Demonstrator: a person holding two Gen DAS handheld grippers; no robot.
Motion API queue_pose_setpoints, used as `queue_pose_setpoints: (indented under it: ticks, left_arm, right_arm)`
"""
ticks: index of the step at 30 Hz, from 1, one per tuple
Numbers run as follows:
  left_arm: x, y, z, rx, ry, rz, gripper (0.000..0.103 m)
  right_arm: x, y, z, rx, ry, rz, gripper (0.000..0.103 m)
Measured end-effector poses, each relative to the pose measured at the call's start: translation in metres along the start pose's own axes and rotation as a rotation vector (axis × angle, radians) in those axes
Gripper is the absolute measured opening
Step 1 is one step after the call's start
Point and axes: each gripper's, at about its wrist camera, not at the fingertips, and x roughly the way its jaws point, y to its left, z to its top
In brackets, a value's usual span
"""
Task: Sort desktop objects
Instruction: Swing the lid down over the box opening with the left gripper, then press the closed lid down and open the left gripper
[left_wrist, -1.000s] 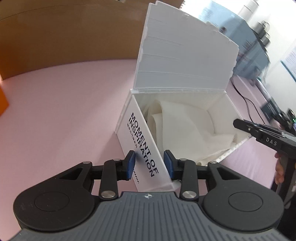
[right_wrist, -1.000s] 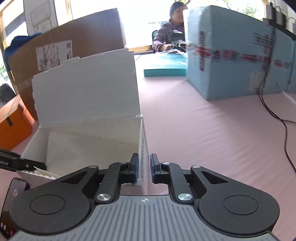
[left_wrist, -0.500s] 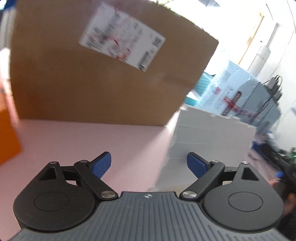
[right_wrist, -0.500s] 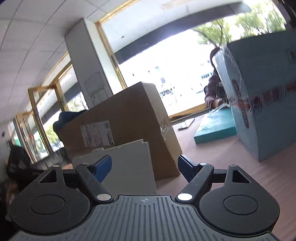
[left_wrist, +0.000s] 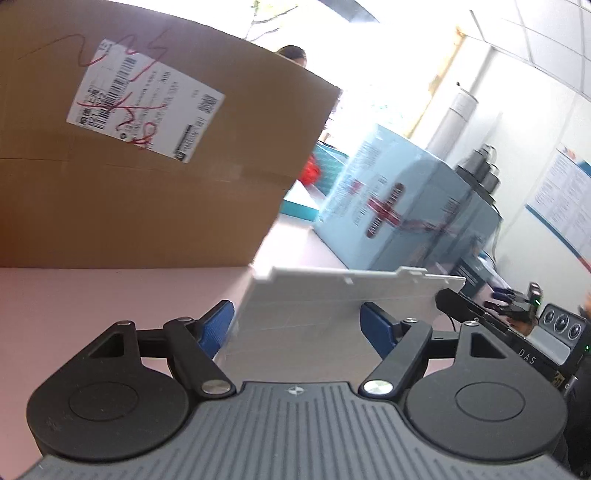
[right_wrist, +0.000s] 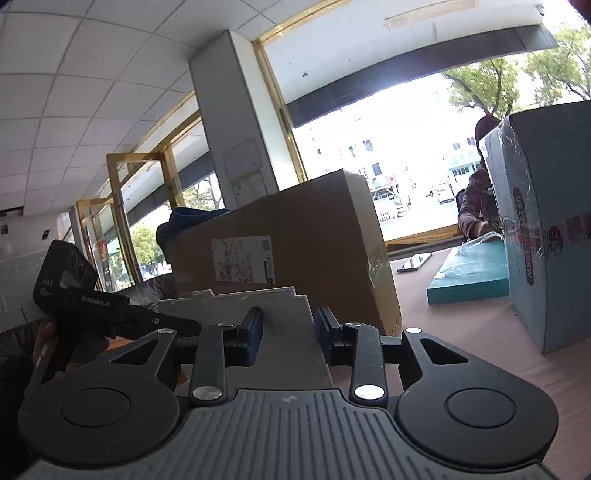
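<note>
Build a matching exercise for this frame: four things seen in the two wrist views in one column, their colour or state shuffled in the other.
Things:
1. large cardboard box with a shipping label
2. flat corrugated plastic lid
3. thin flat box on the table
4. left tool

Descriptions:
A. teal
B. open
C. brown
D. white

Pairs: 1-C, 2-D, 3-A, 4-B

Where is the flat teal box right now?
In the right wrist view the flat teal box lies on the pink table at right, against the tall light blue carton, right of the brown cardboard box.
</note>
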Motion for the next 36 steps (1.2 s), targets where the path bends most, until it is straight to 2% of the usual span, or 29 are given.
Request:
queue_pose_setpoints:
  ticks: [4,10,12,17,24,30,32,33,36]
  left_arm:
    - [-0.018,-0.017,-0.018,0.080,0.003,0.028,0.075]
    - [-0.036,-0.050,-0.052,0.215,-0.027,0.142,0.076]
    - [-0.041,-0.052,-0.059,0.211,-0.022,0.152,0.076]
    - [-0.046,-0.045,-0.073,0.156,0.011,0.123,0.076]
    - [-0.050,-0.038,-0.091,0.134,0.053,0.167,0.076]
    - [-0.054,-0.036,-0.098,0.141,0.048,0.232,0.076]
    - [-0.062,-0.037,-0.095,0.129,0.011,0.235,0.076]
    - [-0.066,-0.041,-0.093,0.134,-0.014,0.236,0.076]
    - [-0.069,-0.056,-0.089,0.177,-0.074,0.232,0.079]
  right_arm:
    - [-0.024,0.014,-0.010,-0.039,-0.001,-0.002,0.031]
    - [-0.057,0.034,-0.030,-0.075,0.001,-0.007,0.031]
    - [-0.065,0.036,-0.036,-0.065,-0.001,-0.001,0.031]
    - [-0.072,0.039,-0.050,-0.047,0.005,-0.005,0.031]
    - [-0.079,0.040,-0.064,-0.022,0.022,-0.015,0.031]
    - [-0.085,0.042,-0.074,-0.027,0.068,-0.048,0.031]
    - [-0.087,0.043,-0.075,-0.030,0.063,-0.075,0.031]
    - [-0.087,0.045,-0.074,-0.031,0.056,-0.093,0.028]
    - [-0.083,0.047,-0.066,0.003,0.024,-0.134,0.011]
